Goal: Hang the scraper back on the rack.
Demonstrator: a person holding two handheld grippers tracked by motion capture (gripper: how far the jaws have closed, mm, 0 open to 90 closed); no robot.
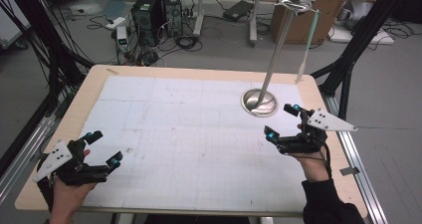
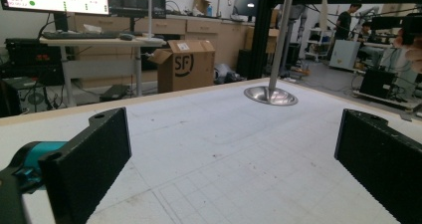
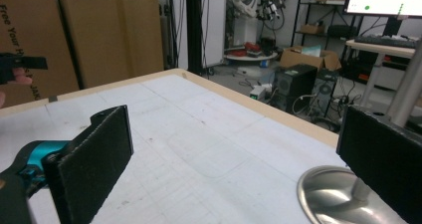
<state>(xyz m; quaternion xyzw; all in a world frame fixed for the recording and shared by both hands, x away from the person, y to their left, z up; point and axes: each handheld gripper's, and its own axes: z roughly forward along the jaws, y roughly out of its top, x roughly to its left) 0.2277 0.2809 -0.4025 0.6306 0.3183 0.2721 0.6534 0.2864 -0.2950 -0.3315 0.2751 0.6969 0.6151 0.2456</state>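
A metal stand rises from a round steel base at the back right of the white gridded mat. Its thin pole leans up to a top hook, from which a pale green utensil hangs. My right gripper stands open just in front and to the right of the base, with nothing between its pads. In the right gripper view, the base lies by the right-hand jaw. At the mat's front left, my left gripper is open and empty. In the left gripper view, the base lies far ahead.
The wooden table edge frames the mat. Black frame posts stand at the right and a bundle of cables at the left. Computer towers and cardboard boxes are on the floor beyond the table.
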